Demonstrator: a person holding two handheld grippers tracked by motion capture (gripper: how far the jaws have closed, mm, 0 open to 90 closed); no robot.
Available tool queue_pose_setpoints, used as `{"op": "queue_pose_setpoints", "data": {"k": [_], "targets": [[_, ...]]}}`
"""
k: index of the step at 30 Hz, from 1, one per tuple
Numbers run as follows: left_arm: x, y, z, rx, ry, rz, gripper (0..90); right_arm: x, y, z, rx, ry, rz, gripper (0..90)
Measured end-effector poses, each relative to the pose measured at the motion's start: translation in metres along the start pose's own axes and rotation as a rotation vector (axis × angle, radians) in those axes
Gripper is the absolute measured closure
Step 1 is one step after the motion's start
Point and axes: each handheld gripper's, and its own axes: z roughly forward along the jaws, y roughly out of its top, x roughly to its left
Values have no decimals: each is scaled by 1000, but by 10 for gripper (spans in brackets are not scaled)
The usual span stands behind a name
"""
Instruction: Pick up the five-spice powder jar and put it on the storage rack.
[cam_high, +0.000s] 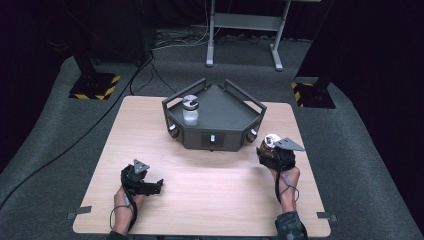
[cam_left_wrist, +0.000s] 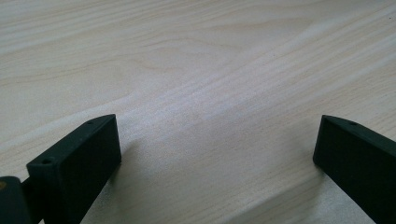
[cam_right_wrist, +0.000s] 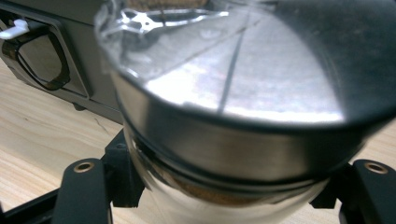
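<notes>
Two grippers are at work over the wooden table (cam_high: 200, 200). Left gripper (cam_high: 159, 184) sits low near the table's near-left part; in the left gripper view its jaws stand wide apart with bare tabletop between them and nothing held. Ahead of it and off to its right stands a dark grey angular tray (cam_high: 230, 120), and on that tray's left part a clear jar with a metal lid (cam_high: 190, 110) stands upright, well apart from both grippers. Right gripper (cam_high: 270, 150) is just beside the tray's near-right corner, jaws clamped on a second jar (cam_right_wrist: 224, 116); the right gripper view shows the black pads (cam_right_wrist: 123, 172) pressing the glass body just under the shiny metal lid, with the tray's wall (cam_right_wrist: 42, 51) close behind it.
</notes>
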Motion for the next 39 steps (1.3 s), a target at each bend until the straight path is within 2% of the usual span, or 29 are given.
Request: {"op": "queue_pose_setpoints", "data": {"k": [39], "targets": [[0, 0, 0, 0, 0, -1, 5, 9, 30, -11, -37, 29, -57, 298]]}}
